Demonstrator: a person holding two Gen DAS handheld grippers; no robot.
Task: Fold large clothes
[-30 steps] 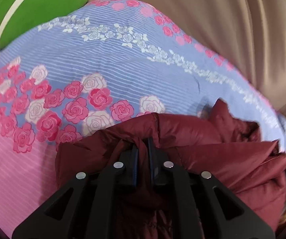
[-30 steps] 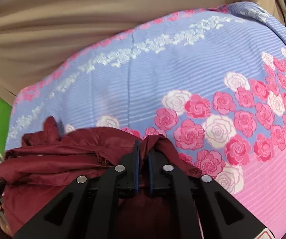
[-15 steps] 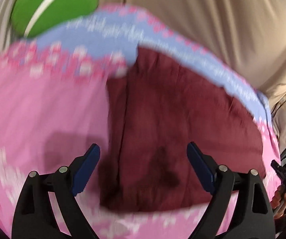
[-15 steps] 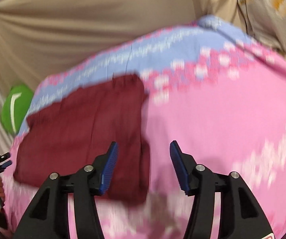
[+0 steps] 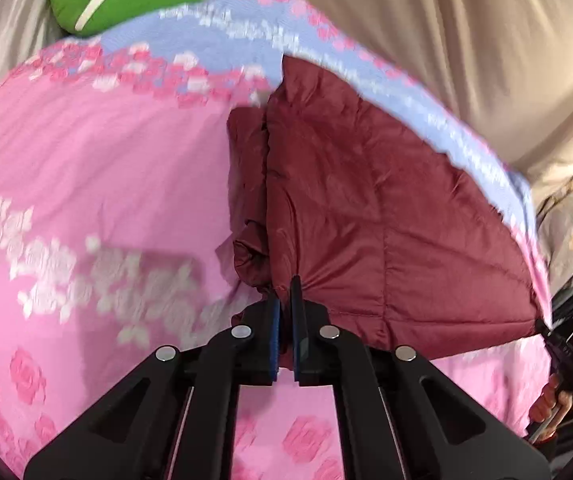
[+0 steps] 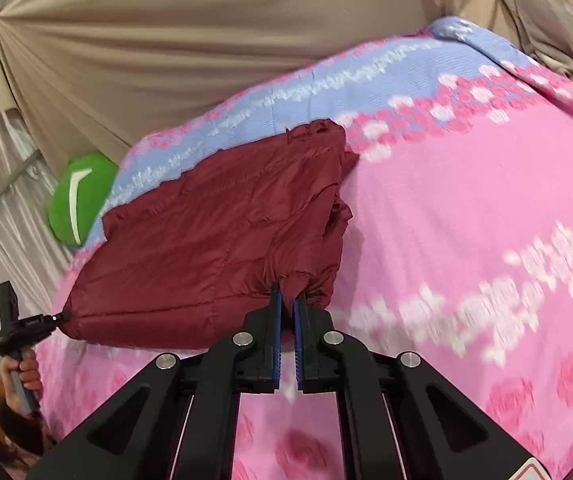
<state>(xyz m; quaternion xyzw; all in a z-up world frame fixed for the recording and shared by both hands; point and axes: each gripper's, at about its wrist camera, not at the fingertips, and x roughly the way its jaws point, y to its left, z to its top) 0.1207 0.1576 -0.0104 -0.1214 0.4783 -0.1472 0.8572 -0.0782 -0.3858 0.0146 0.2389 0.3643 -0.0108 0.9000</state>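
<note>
The maroon padded jacket (image 5: 386,208) lies partly folded on the bed (image 5: 86,168) with its pink and blue rose cover, reaching toward the far edge, and each claw is clenched on one near corner of it: the left claw (image 5: 284,304) on the corner by the bunched side fold, the right claw (image 6: 286,300) on the opposite one. To fold it well, I judge both corners should rise together, level and taut, and travel straight to the far edge. Uneven lifting would likely let the slippery padded layers slide apart.
</note>
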